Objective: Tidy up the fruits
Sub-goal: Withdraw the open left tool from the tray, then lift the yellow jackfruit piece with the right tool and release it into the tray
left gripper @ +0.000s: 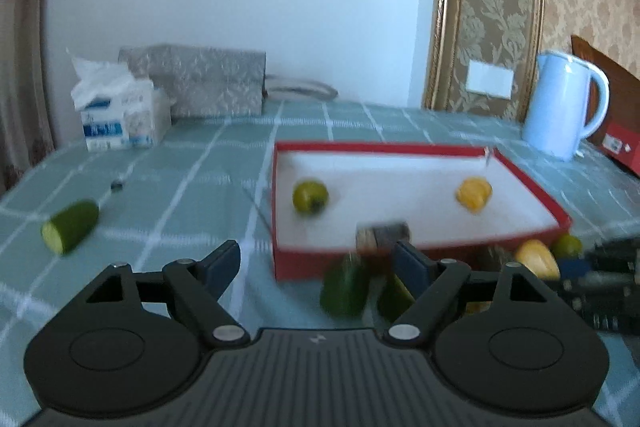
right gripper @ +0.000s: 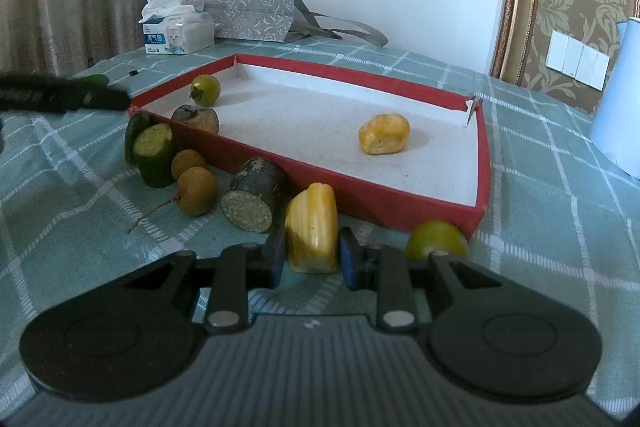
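I see the table [right gripper: 540, 155] under its green checked cloth, with the red tray [right gripper: 360, 199] lying near the middle. At the table's back edge stand a grey patterned bag [right gripper: 244, 11] and a tissue box [right gripper: 176, 35]; a pale blue kettle [left gripper: 560, 107] sits toward the back right corner. Inside the tray, a green round fruit [right gripper: 205, 89] rests near its far left corner, a dark cut piece [right gripper: 197, 118] against its left wall, and a yellow fruit [right gripper: 384, 139] toward its right end. Along the tray's near wall, on the cloth, lie cucumber pieces [right gripper: 154, 155], two longans [right gripper: 196, 191], another dark cut piece [right gripper: 254, 199] and a green fruit [right gripper: 436, 239]. My right gripper [right gripper: 312, 255] is clenched on a yellow ridged fruit [right gripper: 312, 227] standing there. My left gripper [left gripper: 316, 267] is released, nothing between its fingers. One cucumber half [left gripper: 70, 227] lies alone near the left edge.
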{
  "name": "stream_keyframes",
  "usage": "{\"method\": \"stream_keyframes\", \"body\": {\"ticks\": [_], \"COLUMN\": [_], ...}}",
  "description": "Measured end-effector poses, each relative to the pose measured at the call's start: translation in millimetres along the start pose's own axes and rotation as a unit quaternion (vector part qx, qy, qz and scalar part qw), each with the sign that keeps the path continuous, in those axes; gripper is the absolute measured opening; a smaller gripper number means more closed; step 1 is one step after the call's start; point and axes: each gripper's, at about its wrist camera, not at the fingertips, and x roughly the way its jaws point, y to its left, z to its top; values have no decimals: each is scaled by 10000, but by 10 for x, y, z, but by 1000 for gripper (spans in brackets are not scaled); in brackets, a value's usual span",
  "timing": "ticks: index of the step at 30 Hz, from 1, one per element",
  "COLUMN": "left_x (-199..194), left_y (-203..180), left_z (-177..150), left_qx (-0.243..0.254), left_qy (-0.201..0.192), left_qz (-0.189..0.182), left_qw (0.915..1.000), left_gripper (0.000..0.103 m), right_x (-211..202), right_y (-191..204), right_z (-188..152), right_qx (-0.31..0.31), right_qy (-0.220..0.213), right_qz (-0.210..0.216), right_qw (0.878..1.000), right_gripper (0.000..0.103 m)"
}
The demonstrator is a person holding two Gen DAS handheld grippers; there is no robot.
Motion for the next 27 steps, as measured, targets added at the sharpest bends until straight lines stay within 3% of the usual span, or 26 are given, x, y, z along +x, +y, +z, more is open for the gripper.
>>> {"method": "stream_keyframes", "body": {"ticks": [10,20,27], "left_x": [92,138,174], "left_y": [55,-77,-112], "left_z": [-277,-293,-271], "left_qx": [-93,267,145], "left_qy": [534,609,618], "left_qz": [-117,-47,105], "left_qw": [9985,9978,9979], "left_gripper": [84,87,88], "right_x": [-28,-84,-144], "right_y": [-28,-108,-202], "right_z": [-3,-38,-70], "right_qx": [138,567,1207], "right_qy": [-53,-93,-80], "right_qz": [22,115,587], "right_qw": [9999,9983,9909], "right_gripper": [26,26,25]}}
